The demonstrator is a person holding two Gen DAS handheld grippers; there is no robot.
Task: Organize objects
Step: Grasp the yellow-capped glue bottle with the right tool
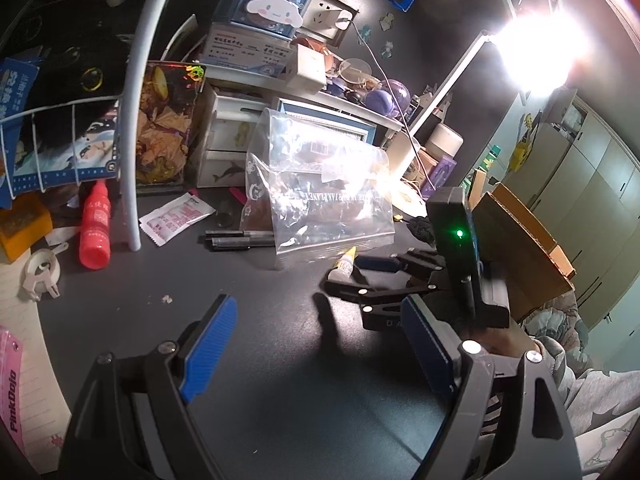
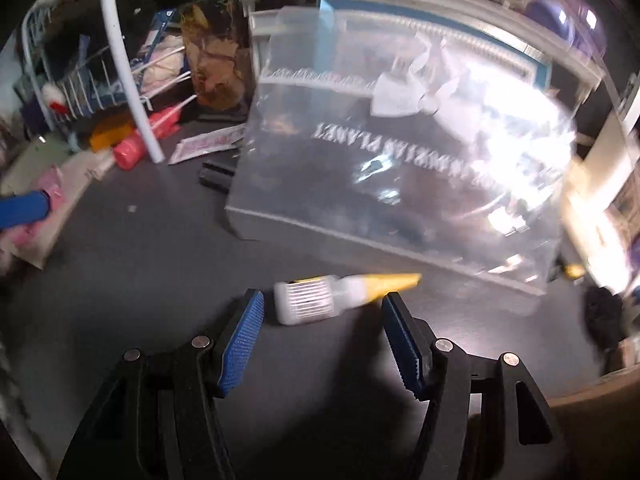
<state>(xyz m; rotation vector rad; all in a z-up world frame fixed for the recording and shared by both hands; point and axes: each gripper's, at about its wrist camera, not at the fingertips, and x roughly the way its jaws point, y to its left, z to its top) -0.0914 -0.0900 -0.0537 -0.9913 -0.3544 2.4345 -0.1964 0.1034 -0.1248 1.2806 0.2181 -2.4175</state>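
Desk: dark tabletop (image 1: pixel 248 360) crowded at its far edge with boxes and small drawers; a bright lamp (image 1: pixel 536 52) glares at the upper right; a cardboard box (image 1: pixel 520 248) stands at the right edge
Clear bag: a transparent zip bag (image 1: pixel 320 200) with white lettering sits upright mid-desk, in front of the drawers; in the right wrist view the zip bag (image 2: pixel 400 168) fills most of the frame, blurred
Small bottle: a white glue bottle with a yellow tip (image 2: pixel 340 296) lies on its side on the tabletop, just in front of the bag's lower edge; in the left wrist view the bottle (image 1: pixel 345 266) shows beside the right gripper's fingertips
Right gripper: right gripper (image 2: pixel 322 344) has its blue pads spread apart; the bottle lies just beyond the fingertips, roughly in line with the gap; not gripped
Left gripper: left gripper (image 1: pixel 316 348) has its pads wide apart over bare tabletop; nothing between them
Left side clutter: a red bottle (image 1: pixel 96 228) lies beside a white curved pole (image 1: pixel 134 120); a white sachet (image 1: pixel 176 216) lies near the pole's foot; two black markers (image 1: pixel 240 239) lie by the bag's left corner; a tape dispenser (image 1: pixel 40 272) sits near the desk's left edge
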